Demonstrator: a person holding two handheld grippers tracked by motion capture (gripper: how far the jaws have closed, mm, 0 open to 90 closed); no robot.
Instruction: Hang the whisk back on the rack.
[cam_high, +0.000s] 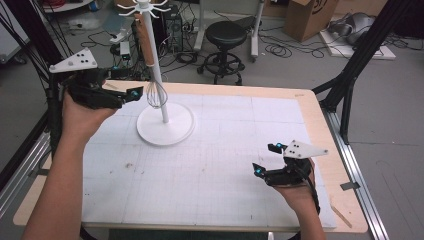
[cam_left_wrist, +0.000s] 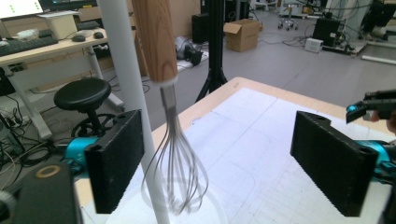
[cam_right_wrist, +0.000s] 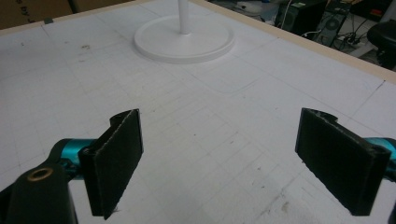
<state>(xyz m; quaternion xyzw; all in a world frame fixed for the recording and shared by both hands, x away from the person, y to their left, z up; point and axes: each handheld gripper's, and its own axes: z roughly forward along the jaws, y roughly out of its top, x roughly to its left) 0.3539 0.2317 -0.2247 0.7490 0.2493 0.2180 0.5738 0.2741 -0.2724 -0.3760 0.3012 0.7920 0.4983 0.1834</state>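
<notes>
The table (cam_high: 210, 165), a wide white gridded sheet on a pale wooden board, carries a white stand (cam_high: 165, 125) at its far left; the stand has a round flat base, a slim upright pole and curved hooks at the top; a whisk (cam_high: 152, 70) hangs from those hooks right beside the pole, its long axis close to vertical, wooden handle up, wire loops pointing down and ending above the base without touching it; in the left gripper view the whisk (cam_left_wrist: 173, 140) leans slightly, handle at top, wires fanning out below, just right of the pole (cam_left_wrist: 130, 107); the left gripper (cam_high: 131, 93) is held raised at the table's far left corner, aimed sideways at the wires, its tips just beside them; its jaws stand wide apart, pads pressing on nothing, with the wires between them, nearer the left pad (cam_left_wrist: 116, 158); the right gripper (cam_high: 267, 159) sits low over the near right part of the sheet, well apart from the stand, jaws spread wide and empty, bare sheet between its pads (cam_right_wrist: 114, 158)
</notes>
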